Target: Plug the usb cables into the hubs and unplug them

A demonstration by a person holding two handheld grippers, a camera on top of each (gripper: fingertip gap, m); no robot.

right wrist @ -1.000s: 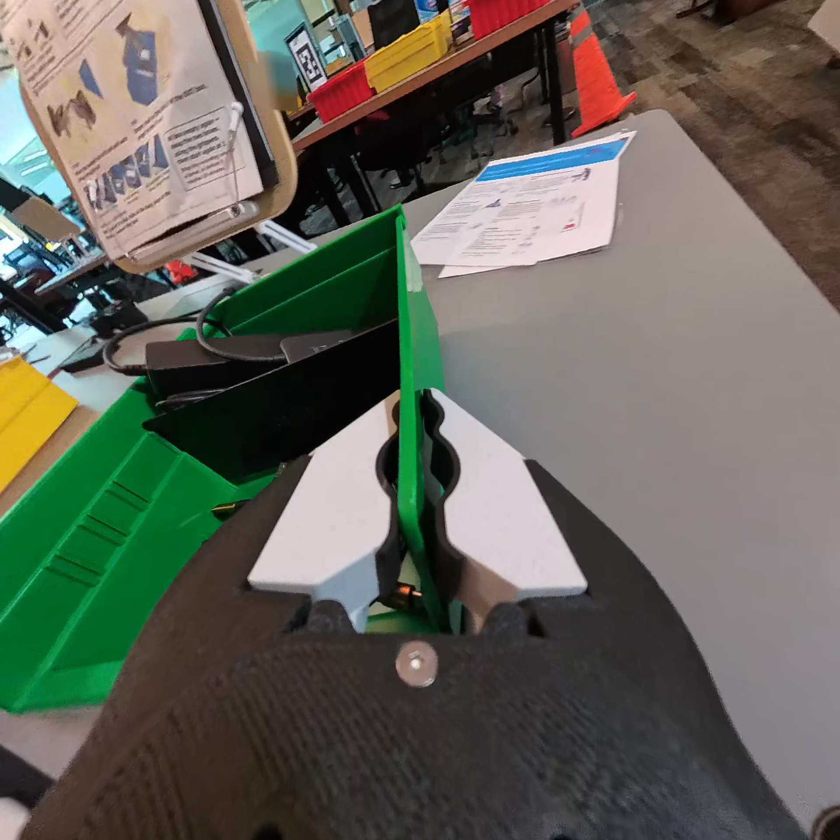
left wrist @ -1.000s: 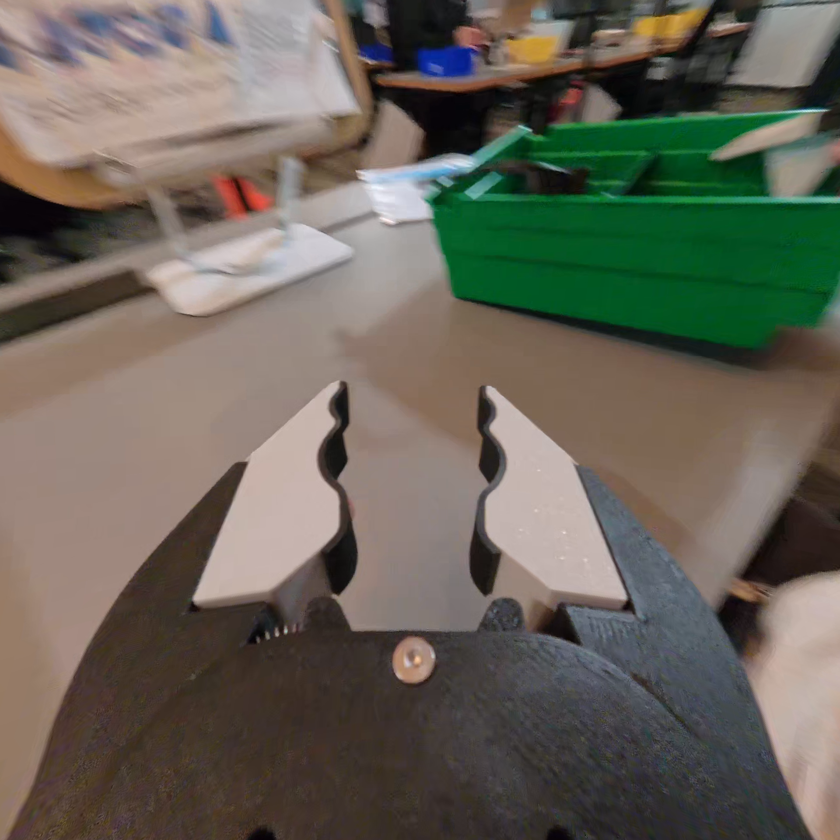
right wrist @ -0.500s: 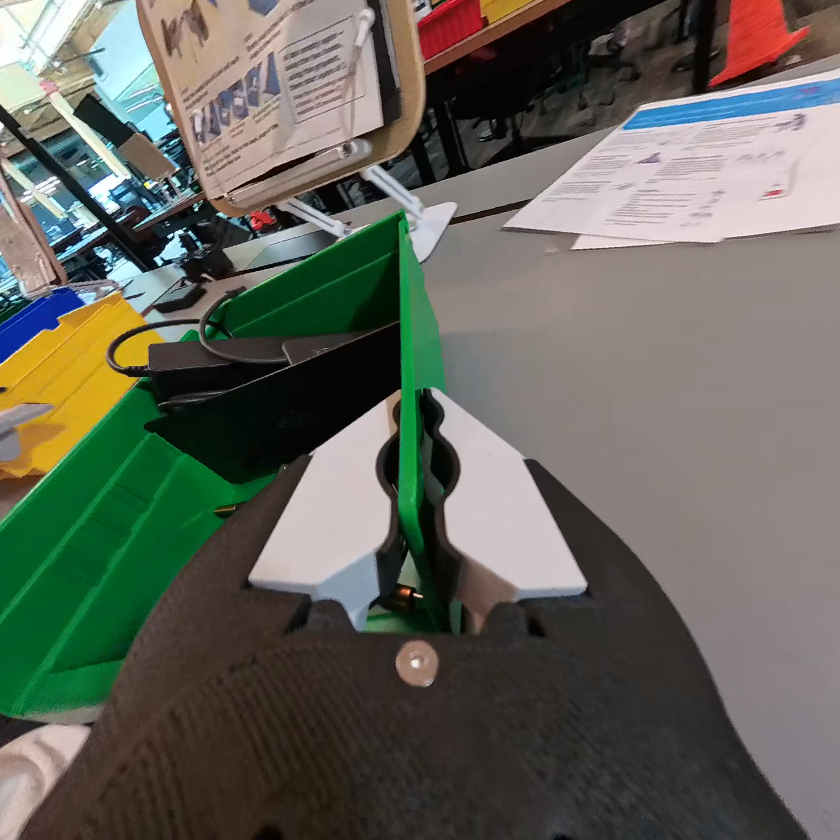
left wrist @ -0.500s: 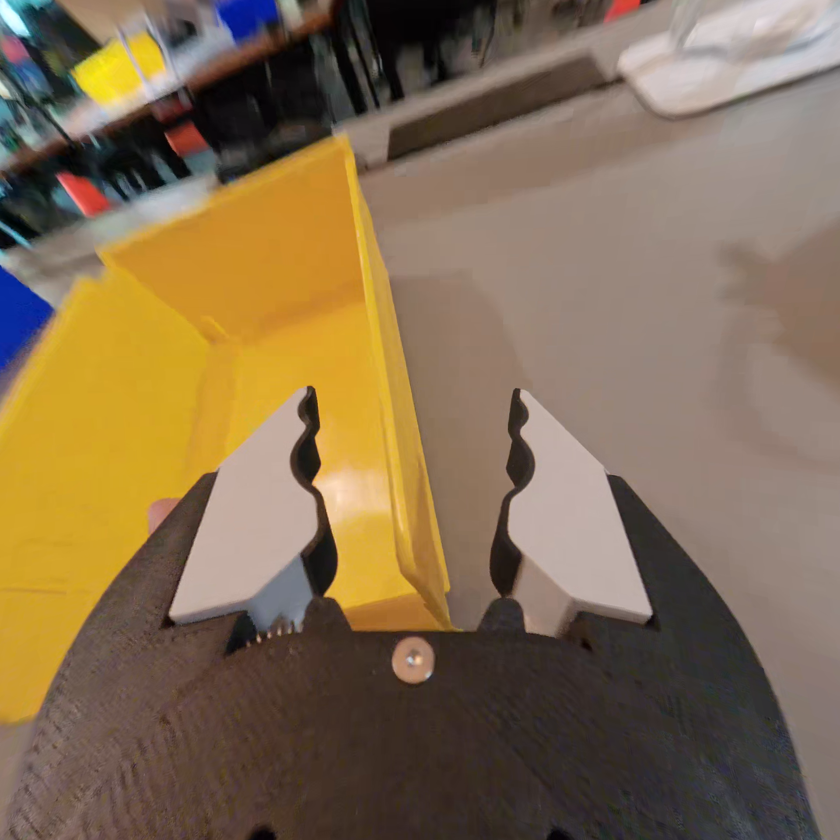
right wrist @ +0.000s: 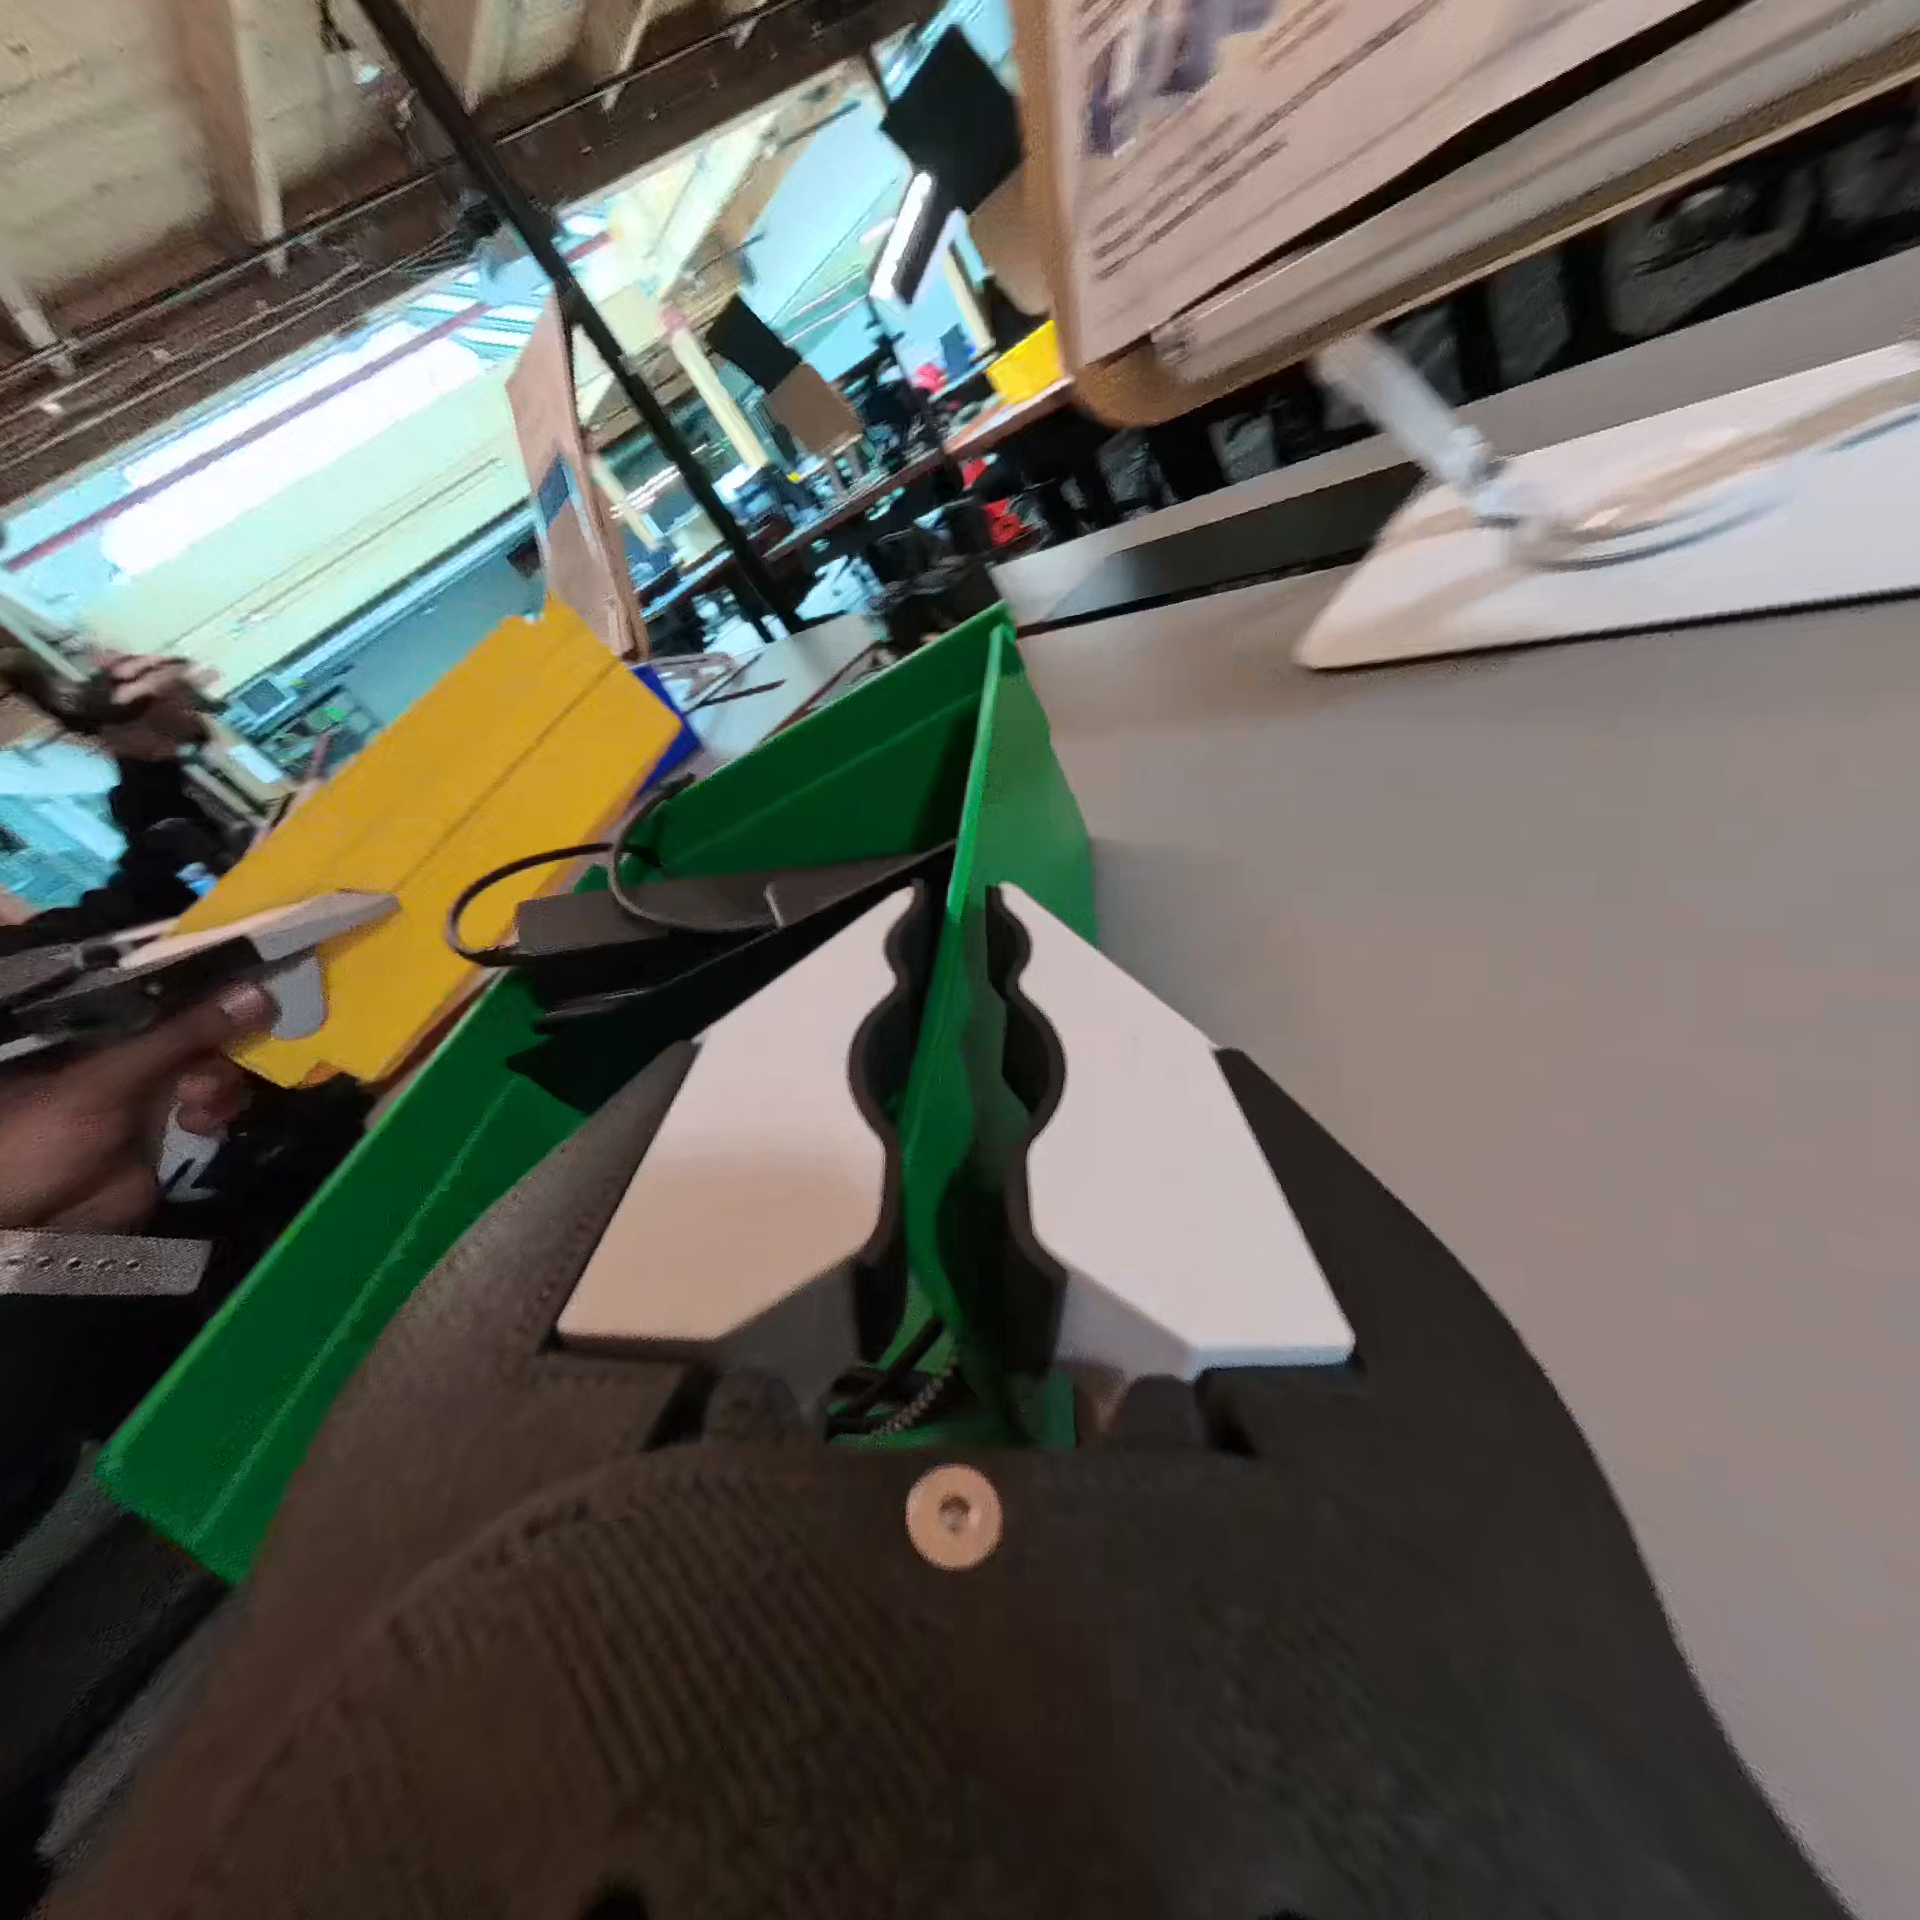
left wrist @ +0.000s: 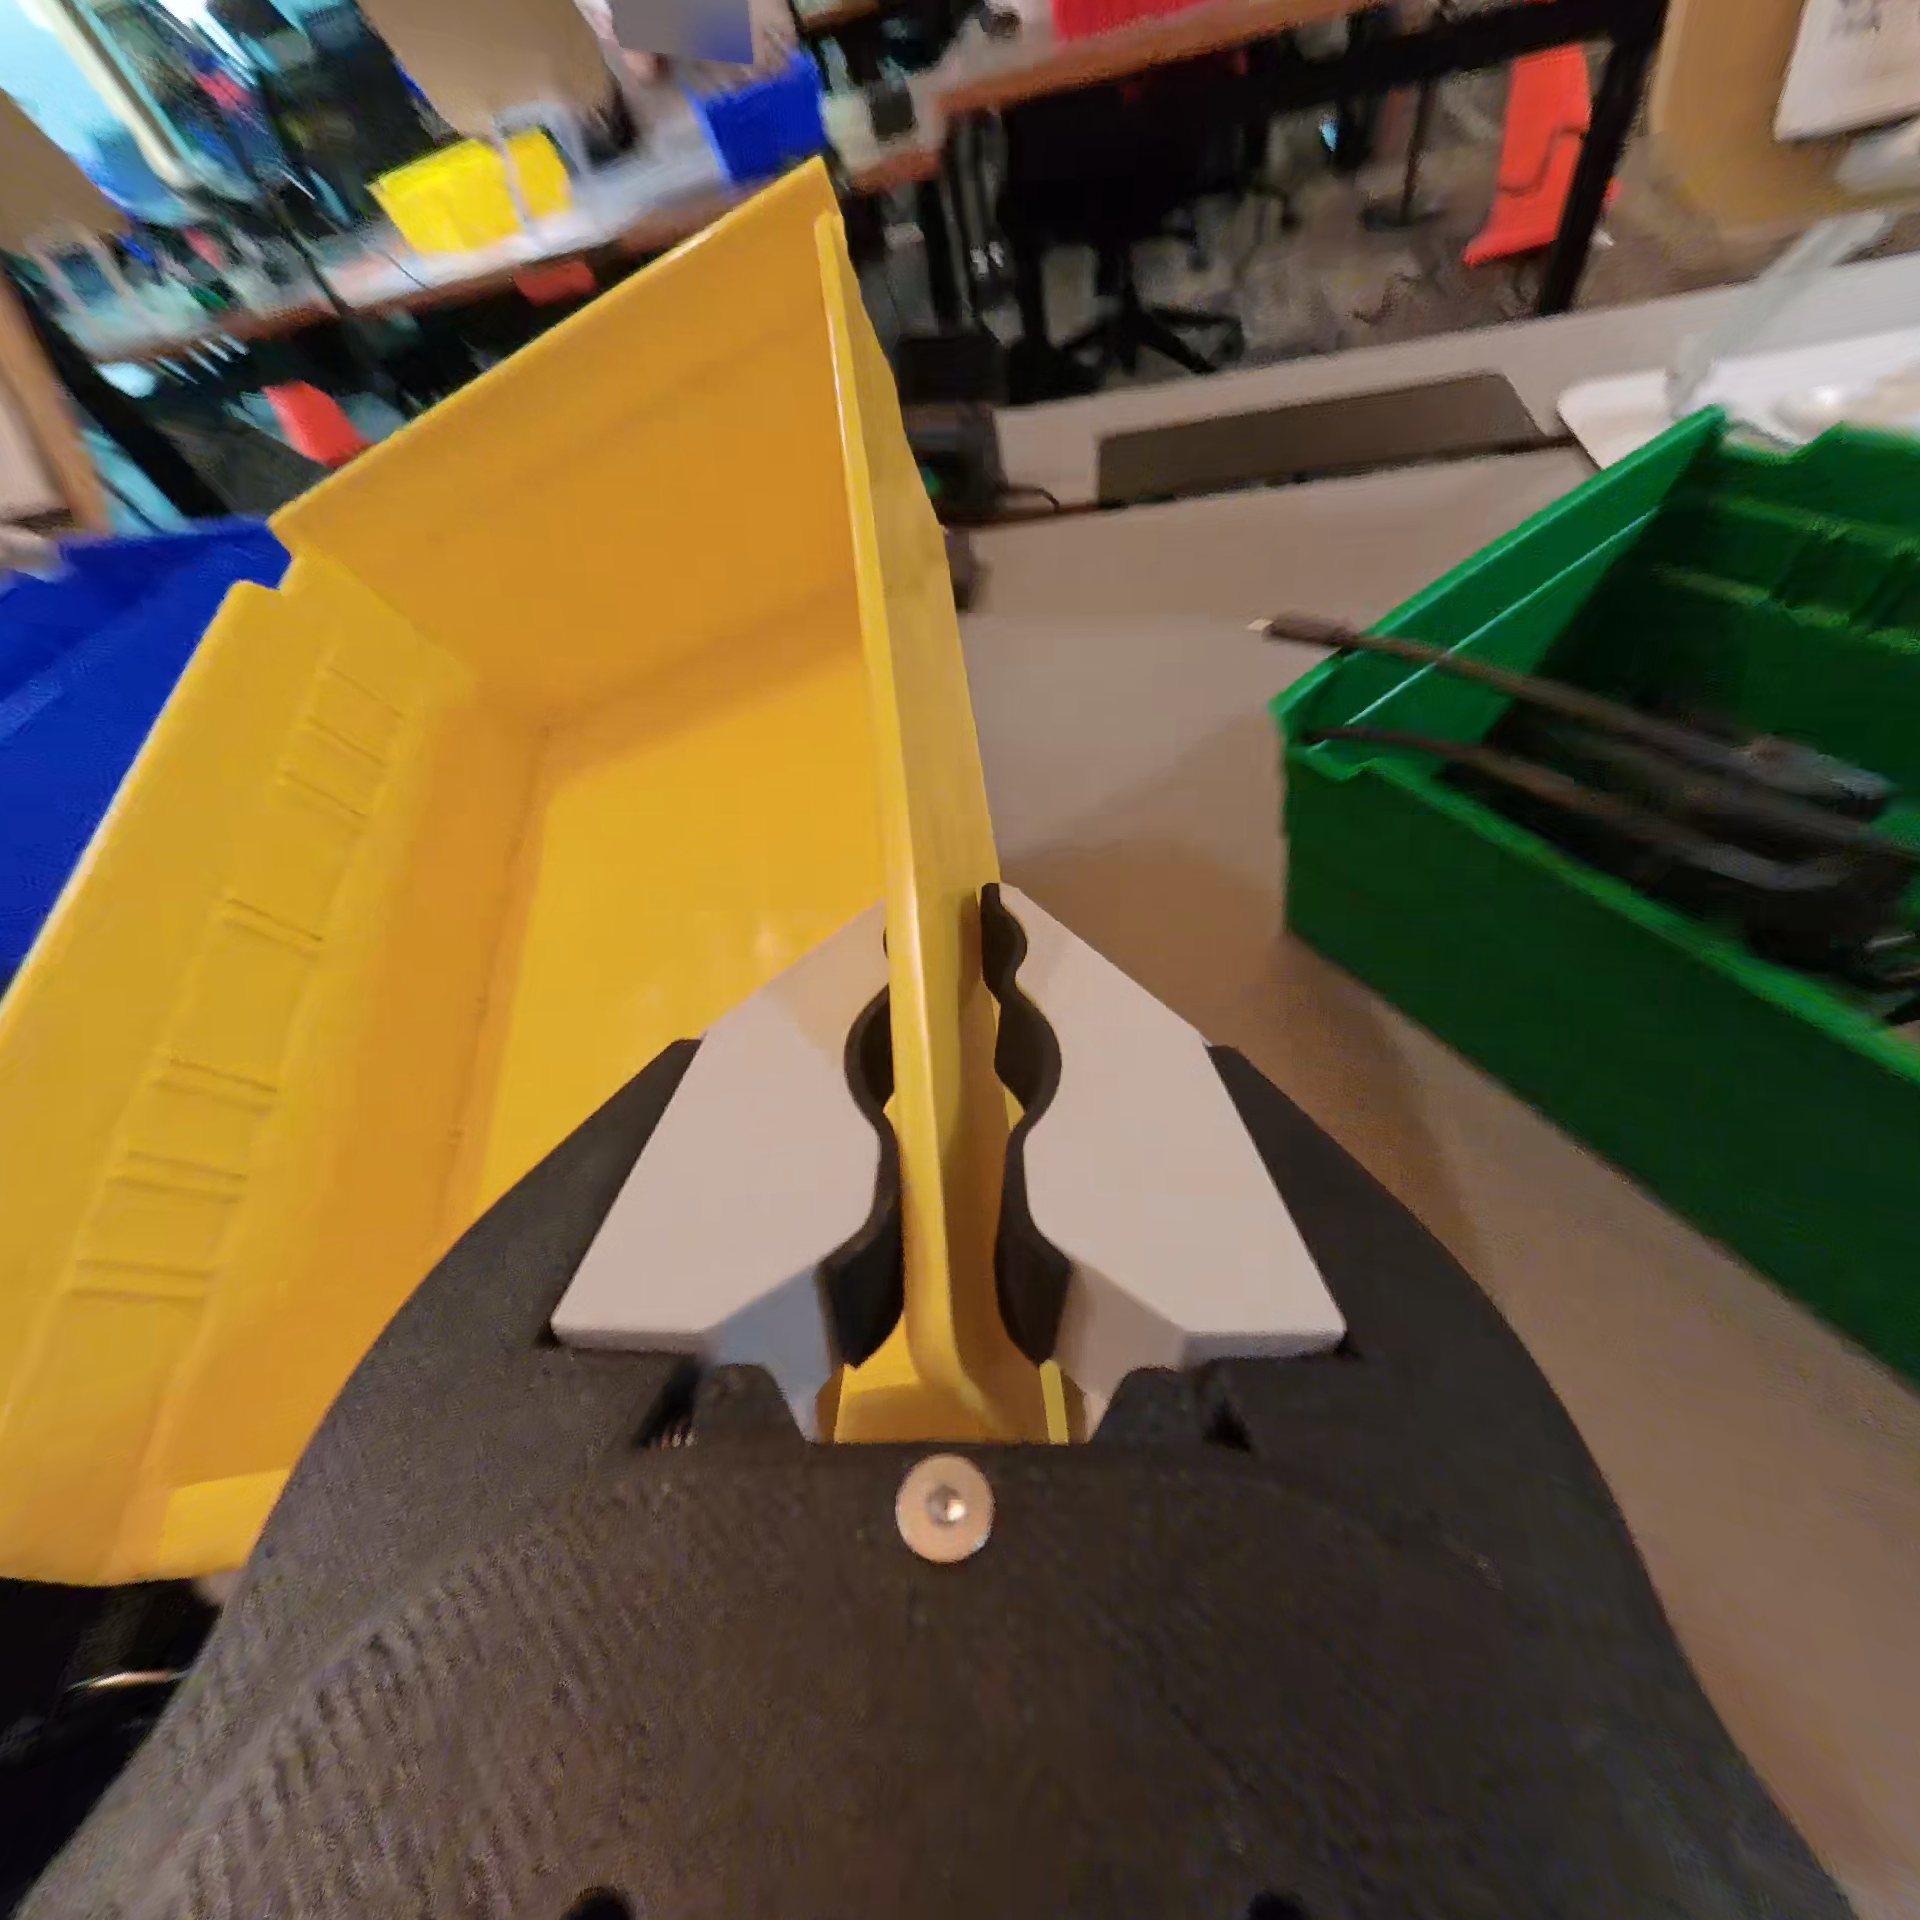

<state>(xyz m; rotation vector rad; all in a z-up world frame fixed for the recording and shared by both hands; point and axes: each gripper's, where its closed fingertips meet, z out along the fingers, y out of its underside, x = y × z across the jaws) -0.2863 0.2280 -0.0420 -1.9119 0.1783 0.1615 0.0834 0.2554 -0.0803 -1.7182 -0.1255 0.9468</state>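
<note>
Inside the green bin, at its far end: black hubs with looped black usb cables lying on top of them. In the left wrist view the same cables lie slanted across the green bin, one plug tip poking just past the rim.

Right gripper: fingers pressed onto the right side wall of the green bin, one finger inside, one outside, wall pinched between them. The bin shows tilted in this view; whether it is off the table cannot be told.

Left gripper: fingers pinching the right side wall of the yellow bin, one finger on each face. Nothing visible inside it.

Yellow bin, right wrist view: to the left of the green bin, with the left gripper at its near edge and a hand behind that gripper.

Blue bin: just beside the yellow bin, on its left.

Grey table: bare strip between the yellow and green bins.

White stand base: on the table beyond the green bin, carrying a board with a printed sheet.

Background: blurred workbenches with further coloured bins.
</note>
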